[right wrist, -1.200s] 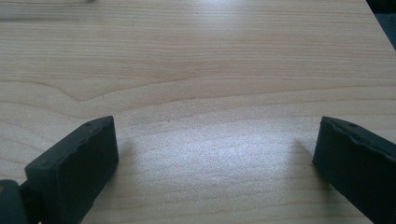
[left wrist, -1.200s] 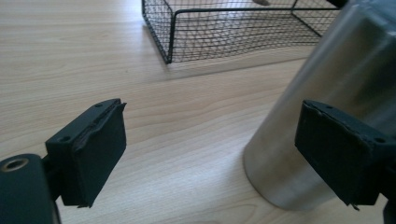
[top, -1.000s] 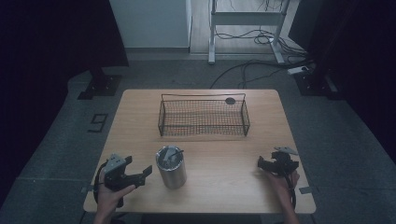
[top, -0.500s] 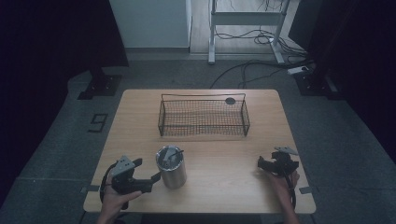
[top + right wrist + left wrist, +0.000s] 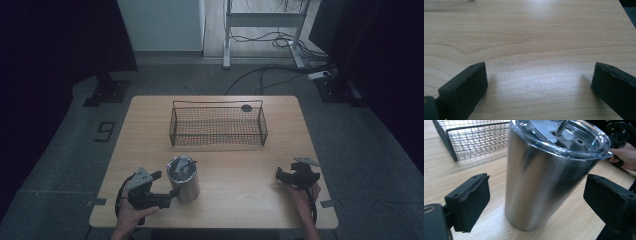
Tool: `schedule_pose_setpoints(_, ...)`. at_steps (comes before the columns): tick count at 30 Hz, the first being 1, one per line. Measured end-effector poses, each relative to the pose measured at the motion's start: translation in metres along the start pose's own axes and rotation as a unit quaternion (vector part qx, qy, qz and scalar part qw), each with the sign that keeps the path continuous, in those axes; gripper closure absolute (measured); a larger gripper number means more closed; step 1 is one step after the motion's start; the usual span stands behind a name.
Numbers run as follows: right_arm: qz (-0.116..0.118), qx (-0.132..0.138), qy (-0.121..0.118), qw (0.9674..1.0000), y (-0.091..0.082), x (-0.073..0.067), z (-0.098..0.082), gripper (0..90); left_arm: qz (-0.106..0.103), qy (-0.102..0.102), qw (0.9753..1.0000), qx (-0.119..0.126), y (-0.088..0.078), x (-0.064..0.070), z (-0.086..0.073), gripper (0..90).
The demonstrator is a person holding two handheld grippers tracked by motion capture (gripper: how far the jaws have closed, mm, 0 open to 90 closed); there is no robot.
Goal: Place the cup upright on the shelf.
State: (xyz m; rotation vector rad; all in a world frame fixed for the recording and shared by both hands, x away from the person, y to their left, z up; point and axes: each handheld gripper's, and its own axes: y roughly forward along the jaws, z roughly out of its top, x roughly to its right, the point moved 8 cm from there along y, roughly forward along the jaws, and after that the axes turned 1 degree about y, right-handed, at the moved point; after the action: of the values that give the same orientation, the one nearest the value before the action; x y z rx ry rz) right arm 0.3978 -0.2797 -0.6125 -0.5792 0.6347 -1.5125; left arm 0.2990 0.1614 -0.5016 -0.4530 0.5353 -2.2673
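Now the left gripper (image 5: 167,192) sits right beside the steel tumbler (image 5: 183,178), closer than a second ago; jaws closing a little yet apart, tumbler between them, untouched. Tumbler stands upright, nearer than the wire basket (image 5: 218,125). Right gripper (image 5: 280,174) idles well right of the tumbler, jaws apart. Grasp looks imminent.

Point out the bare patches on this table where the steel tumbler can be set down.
Widest free patch: bare wood between the steel tumbler and the right claw, in front of the wire basket. Narrow strips lie between either end of the basket and the table edge. It is crowded at the front left, where the left claw straddles the tumbler.
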Motion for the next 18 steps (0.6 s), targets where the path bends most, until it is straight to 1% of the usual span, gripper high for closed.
schedule_pose_setpoints(4,0.000,0.000,0.000,1.0000,0.000,0.000,0.000,0.2,-0.003,0.012,0.9999,-0.004,0.004,0.005,0.000,6.3)
schedule_pose_setpoints(7,0.000,0.000,0.000,1.0000,0.000,0.000,0.000,0.2,-0.005,0.016,0.9998,-0.008,0.008,0.007,-0.001,6.2)
schedule_pose_setpoints(11,0.000,0.000,0.000,1.0000,0.000,0.000,0.000,0.2,-0.002,0.017,0.9997,-0.015,0.015,0.007,-0.003,6.1)
schedule_pose_setpoints(18,0.000,0.000,0.000,1.0000,0.000,0.000,0.000,0.1,0.003,0.020,0.9996,-0.018,0.021,0.010,-0.003,5.4)
